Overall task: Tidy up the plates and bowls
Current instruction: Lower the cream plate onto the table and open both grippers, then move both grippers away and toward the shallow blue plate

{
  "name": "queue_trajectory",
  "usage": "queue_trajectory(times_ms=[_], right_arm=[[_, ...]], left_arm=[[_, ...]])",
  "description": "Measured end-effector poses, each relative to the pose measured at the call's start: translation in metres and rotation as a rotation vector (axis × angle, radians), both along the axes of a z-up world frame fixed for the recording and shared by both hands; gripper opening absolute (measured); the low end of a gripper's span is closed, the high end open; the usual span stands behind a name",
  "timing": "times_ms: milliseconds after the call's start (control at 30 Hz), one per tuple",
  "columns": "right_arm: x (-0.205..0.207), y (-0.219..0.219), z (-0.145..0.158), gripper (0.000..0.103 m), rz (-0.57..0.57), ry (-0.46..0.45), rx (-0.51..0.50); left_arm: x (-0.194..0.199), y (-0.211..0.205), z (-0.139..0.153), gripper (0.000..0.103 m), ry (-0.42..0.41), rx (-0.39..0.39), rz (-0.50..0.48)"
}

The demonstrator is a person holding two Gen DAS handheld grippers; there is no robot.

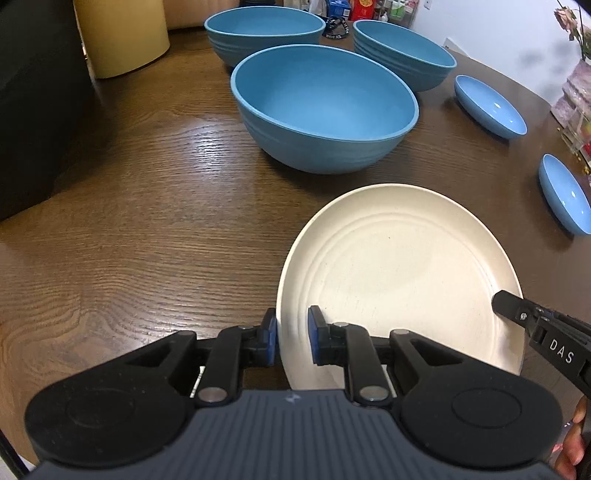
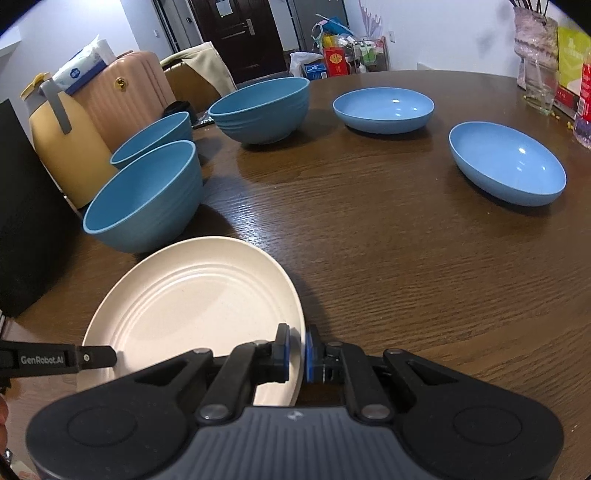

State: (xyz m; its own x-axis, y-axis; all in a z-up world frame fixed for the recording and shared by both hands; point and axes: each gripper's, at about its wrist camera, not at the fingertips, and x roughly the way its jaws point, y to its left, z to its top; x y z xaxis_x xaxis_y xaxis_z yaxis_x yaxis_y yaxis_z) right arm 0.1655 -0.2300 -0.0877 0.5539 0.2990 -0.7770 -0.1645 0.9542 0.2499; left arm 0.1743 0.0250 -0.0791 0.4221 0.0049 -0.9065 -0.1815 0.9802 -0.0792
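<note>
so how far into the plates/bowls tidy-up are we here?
Early. Done: nothing stacked yet. The three deep blue bowls and two shallow blue dishes sit apart on the wooden table. In hand: the cream plate, the left gripper and right gripper each shut on opposite sides of its rim. Left: placing the plate, then grouping the bowls and dishes.

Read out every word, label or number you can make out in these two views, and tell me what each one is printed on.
"DAS": on the right gripper, seen in the left wrist view.
"GenRobot.AI": on the left gripper, seen in the right wrist view.
Too blurred to read: the red box, the tissue pack, the black strap and the packets by the vase.
</note>
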Motion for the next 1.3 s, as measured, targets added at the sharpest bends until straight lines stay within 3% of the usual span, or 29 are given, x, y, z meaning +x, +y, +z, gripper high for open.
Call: queue_trajectory(times_ms=[167,233,300,367,433,500,567,667,733,1300], right_arm=[[0.002,-0.001,0.002,0.012,0.002,0.002,-0.001],[0.002,0.0,0.003,0.014,-0.002,0.002,-0.009],[0.001,0.001,0.007,0.025,0.0,-0.008,-0.018],[-0.003,0.001,0.011,0.049,-0.003,-0.024,-0.029],[-0.007,0.001,0.017,0.06,-0.006,-0.041,-0.037],[-0.011,0.001,0.022,0.072,-0.012,-0.052,-0.043],[-0.015,0.002,0.027,0.089,-0.016,-0.063,-0.044],[-0.019,0.002,0.033,0.103,-0.02,-0.065,-0.046],[-0.023,0.003,0.036,0.103,-0.015,-0.061,-0.047],[-0.057,0.007,0.059,0.103,-0.029,-0.088,-0.072]], left_arm=[[0.0,0.002,0.001,0.017,0.009,-0.01,-0.01],[-0.001,0.002,0.003,0.022,0.002,-0.009,-0.011],[-0.005,0.003,0.008,0.036,-0.011,-0.005,-0.012],[-0.007,0.005,0.012,0.046,-0.029,0.003,-0.008],[-0.01,0.007,0.017,0.052,-0.047,0.005,-0.006],[-0.013,0.009,0.021,0.07,-0.064,0.007,0.001],[-0.017,0.01,0.028,0.08,-0.089,0.014,0.007],[-0.023,0.011,0.034,0.094,-0.114,0.022,0.005],[-0.028,0.011,0.038,0.103,-0.133,0.026,0.004],[-0.057,0.02,0.052,0.103,-0.178,0.045,0.03]])
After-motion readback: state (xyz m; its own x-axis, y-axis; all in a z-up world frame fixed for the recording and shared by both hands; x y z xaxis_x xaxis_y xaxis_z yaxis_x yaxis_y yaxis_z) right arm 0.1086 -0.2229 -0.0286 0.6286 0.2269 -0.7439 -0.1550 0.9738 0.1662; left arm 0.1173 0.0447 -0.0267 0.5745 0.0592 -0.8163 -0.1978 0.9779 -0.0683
